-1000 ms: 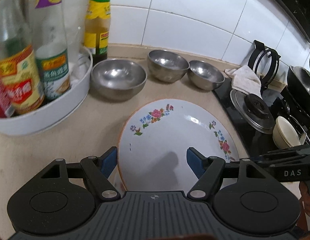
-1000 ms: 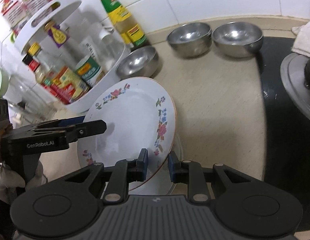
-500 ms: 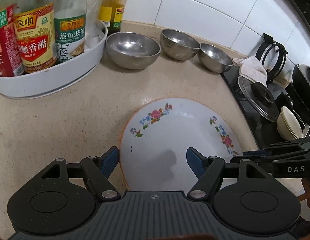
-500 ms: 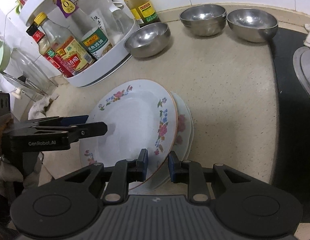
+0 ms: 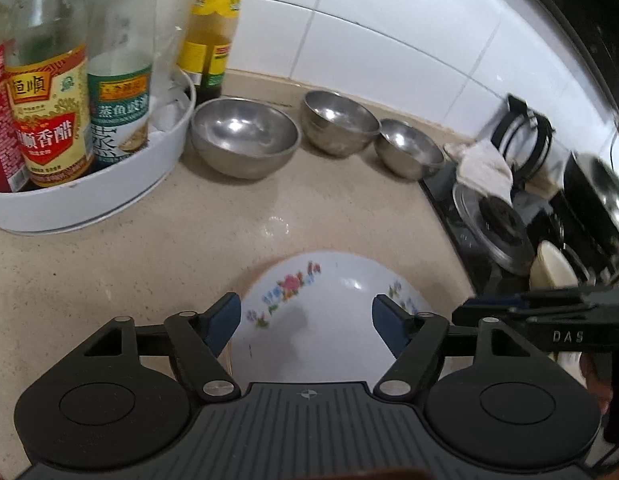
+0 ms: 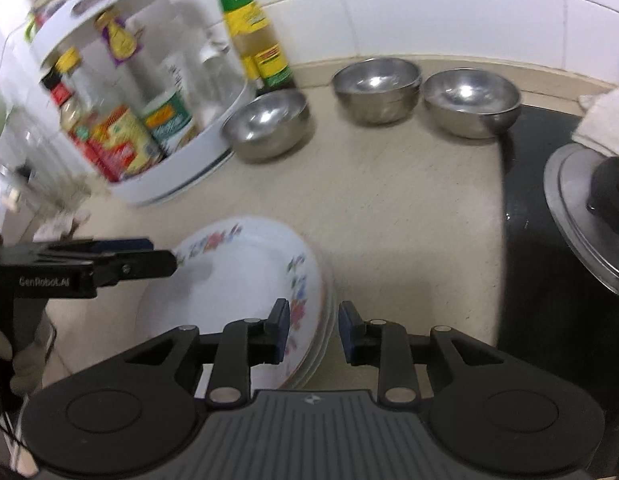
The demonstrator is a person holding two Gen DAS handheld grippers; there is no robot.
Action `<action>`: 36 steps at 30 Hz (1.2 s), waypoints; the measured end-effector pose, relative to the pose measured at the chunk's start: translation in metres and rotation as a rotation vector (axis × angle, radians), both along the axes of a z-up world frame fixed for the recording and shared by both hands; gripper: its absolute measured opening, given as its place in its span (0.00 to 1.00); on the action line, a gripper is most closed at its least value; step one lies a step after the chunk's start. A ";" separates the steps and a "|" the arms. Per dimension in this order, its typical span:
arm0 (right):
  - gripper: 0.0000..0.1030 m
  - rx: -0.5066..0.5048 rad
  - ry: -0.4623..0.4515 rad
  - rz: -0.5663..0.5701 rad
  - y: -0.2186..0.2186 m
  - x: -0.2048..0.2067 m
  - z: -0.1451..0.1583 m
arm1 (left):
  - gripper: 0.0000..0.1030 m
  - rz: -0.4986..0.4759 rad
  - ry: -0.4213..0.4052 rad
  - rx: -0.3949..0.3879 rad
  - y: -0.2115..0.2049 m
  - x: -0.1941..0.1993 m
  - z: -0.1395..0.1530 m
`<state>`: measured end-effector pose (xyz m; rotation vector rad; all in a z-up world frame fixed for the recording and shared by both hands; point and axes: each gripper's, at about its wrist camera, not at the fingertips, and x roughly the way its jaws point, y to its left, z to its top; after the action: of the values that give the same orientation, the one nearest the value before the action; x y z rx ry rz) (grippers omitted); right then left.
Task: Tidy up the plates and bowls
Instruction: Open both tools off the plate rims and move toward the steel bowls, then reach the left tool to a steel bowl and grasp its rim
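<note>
A white plate with flower prints (image 5: 321, 312) lies flat on top of a stack of like plates (image 6: 237, 280) on the beige counter. My left gripper (image 5: 307, 326) hovers over the plate's near-left part; its jaws are wide and opening, and the pads are clear of the plate. My right gripper (image 6: 314, 330) straddles the stack's right rim. Its jaws are opening, with the rim between them and no pad pressing on it. Three steel bowls (image 6: 269, 124) (image 6: 377, 84) (image 6: 469, 100) stand along the tiled wall.
A white two-tier turntable (image 5: 109, 192) full of sauce bottles stands at the left. At the right is a black hob (image 6: 525, 216) with a pot lid (image 6: 581, 208), a cloth (image 5: 485, 168) and a cream bowl (image 5: 553, 272).
The top plate, held tilted in my right gripper before, now lies flat on the stack. The right jaws have widened off its rim. Both views have drawn back a little.
</note>
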<state>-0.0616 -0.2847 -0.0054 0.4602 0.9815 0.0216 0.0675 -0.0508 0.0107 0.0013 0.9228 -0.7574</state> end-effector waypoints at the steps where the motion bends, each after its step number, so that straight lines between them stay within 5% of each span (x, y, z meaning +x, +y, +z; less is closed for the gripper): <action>1: 0.25 0.012 0.000 -0.010 -0.003 0.002 0.000 | 0.78 0.012 0.004 -0.005 0.000 0.006 0.002; 10: 0.30 -0.005 -0.071 -0.069 -0.020 0.033 0.015 | 0.84 0.071 -0.058 0.009 -0.025 0.039 0.013; 25: 0.30 0.051 -0.116 -0.093 -0.036 0.141 0.005 | 0.84 0.275 0.041 -0.041 -0.044 0.111 -0.010; 36: 0.27 0.115 0.011 -0.066 -0.031 0.226 -0.041 | 0.78 0.348 0.144 -0.075 -0.055 0.154 -0.036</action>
<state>0.1649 -0.3154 -0.0467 0.5986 0.9790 0.0161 0.2212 -0.1059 -0.0248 -0.2762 0.9979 -0.4721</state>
